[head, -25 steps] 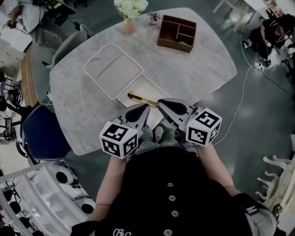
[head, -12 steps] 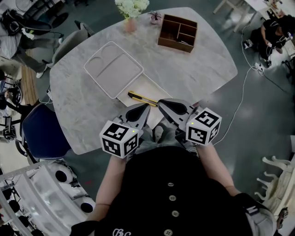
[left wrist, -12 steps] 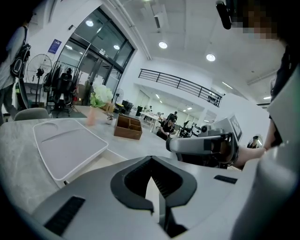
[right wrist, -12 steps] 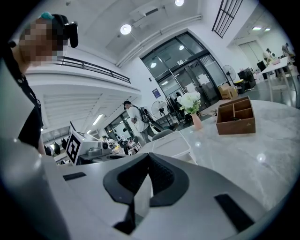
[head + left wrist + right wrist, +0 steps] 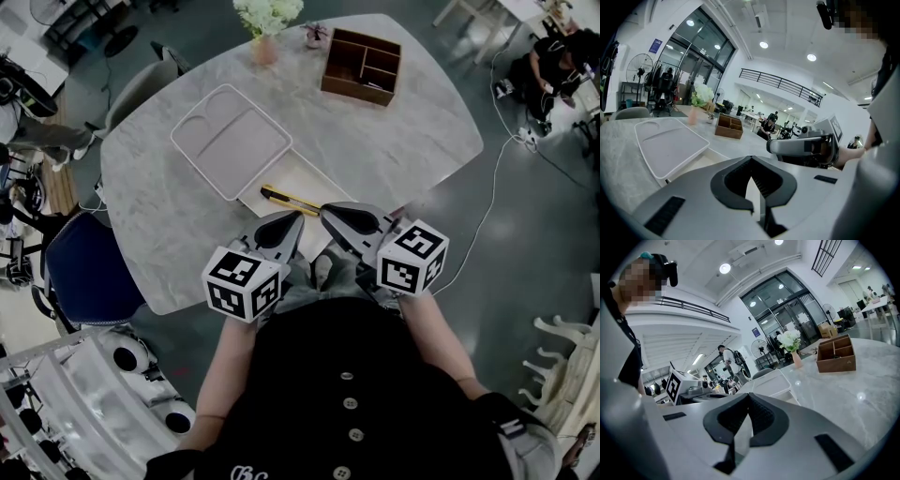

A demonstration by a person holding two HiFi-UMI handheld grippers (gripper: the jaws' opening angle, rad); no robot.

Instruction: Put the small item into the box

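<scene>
Yellow cutter (image 5: 289, 200) just beyond left tongs (image 5: 297, 217)

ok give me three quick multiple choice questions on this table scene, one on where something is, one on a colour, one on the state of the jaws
1. Where on the table is the wooden box?
A) far side, right of the flowers
B) near edge
C) dead centre

2. What colour is the body of the cutter?
A) red
B) yellow
C) green

3. The jaws of the left gripper and right gripper are:
A) wide open
B) shut on the cutter
C) shut, nothing held

Answers:
1 A, the head view shows it at the far edge, right of the flowers.
2 B, it is yellow with black ends.
3 C, each gripper view shows its jaws together and nothing between them.
</scene>
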